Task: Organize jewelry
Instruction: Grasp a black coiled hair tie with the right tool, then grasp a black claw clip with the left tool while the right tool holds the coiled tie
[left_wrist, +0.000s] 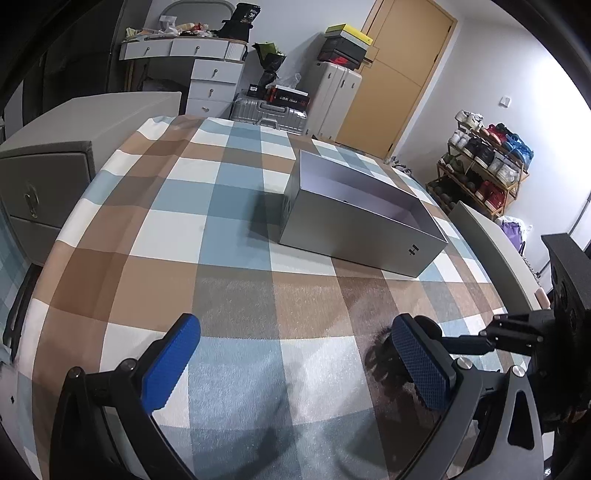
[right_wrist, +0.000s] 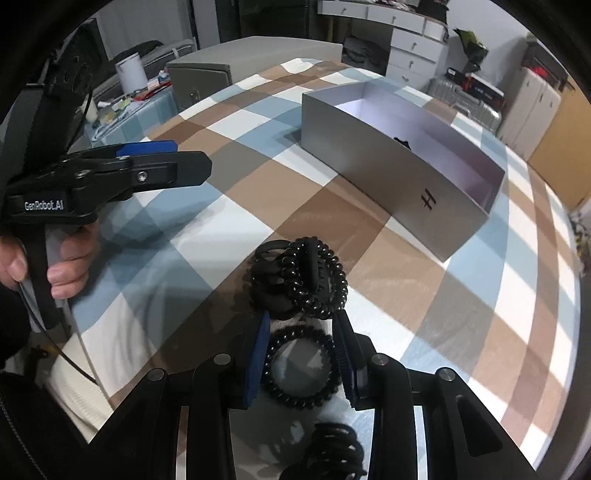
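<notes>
An open grey box (left_wrist: 354, 229) (right_wrist: 388, 173) stands on the checked cloth, with a small black item (right_wrist: 402, 142) inside. Close in front of my right gripper (right_wrist: 303, 317) lies a pile of black hair ties and a claw clip (right_wrist: 299, 280). A single black spiral hair tie (right_wrist: 299, 365) sits between the right gripper's blue pads and touches both. Another black tie (right_wrist: 332, 450) lies under the gripper body. My left gripper (left_wrist: 295, 325) hovers over the cloth, open wide and holding nothing. It shows side-on in the right wrist view (right_wrist: 166, 162), held by a hand (right_wrist: 62, 266).
The checked cloth (left_wrist: 221, 221) covers a round-looking surface. A grey cabinet (left_wrist: 48, 184) stands beyond its left edge and a white board edge (left_wrist: 491, 243) at its right. Drawers, suitcases and a shoe rack (left_wrist: 484, 166) line the far walls.
</notes>
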